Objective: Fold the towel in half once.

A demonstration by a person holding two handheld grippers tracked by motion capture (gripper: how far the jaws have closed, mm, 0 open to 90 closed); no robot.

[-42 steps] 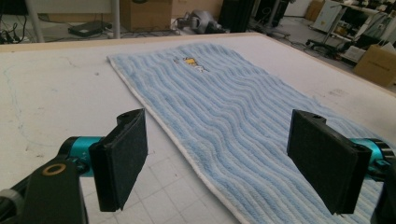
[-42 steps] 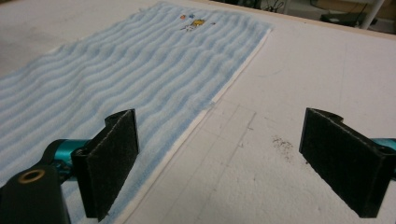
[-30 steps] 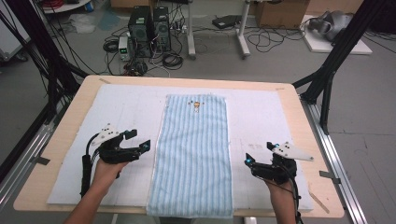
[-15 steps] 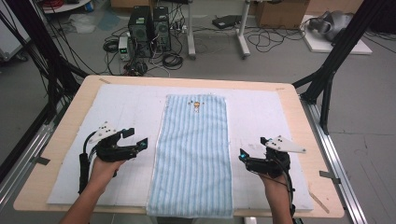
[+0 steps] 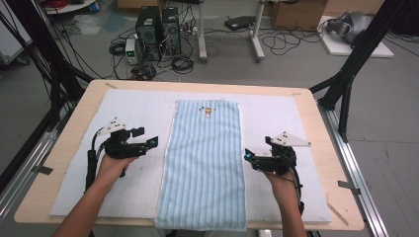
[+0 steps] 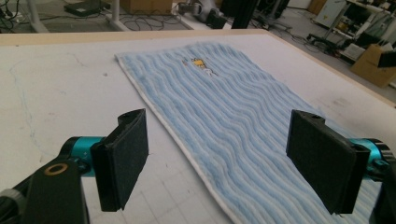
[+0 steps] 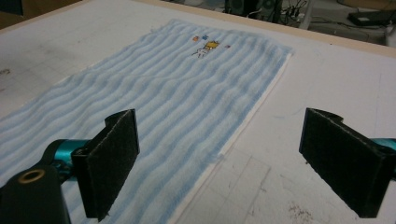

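While one light-blue striped towel is lying flat along the middle of the table, two grippers are hovering at its two long sides, one in each of the person's hands. The towel is resting on a single white mat that is covering most of the wooden tabletop, and its near end is reaching the table's front edge. One small embroidered motif is sitting close to the towel's far end, centred across its width.

The left gripper is being held in the left hand just beside the towel's left edge, over the bare mat. In the left gripper view its two black jaws are standing wide apart with nothing between them, and the towel's white-bordered edge is running diagonally through the gap.

The right gripper is being held in the right hand, its tips pointing at the towel's right edge and lying just beside it. In the right gripper view its two jaws are likewise spread wide and gripping nothing, with the towel's border passing between them.

Each gripper is carrying one grey three-cornered plate on top, two in all. Beyond the table, two dark computer towers are standing on the floor among loose cables.
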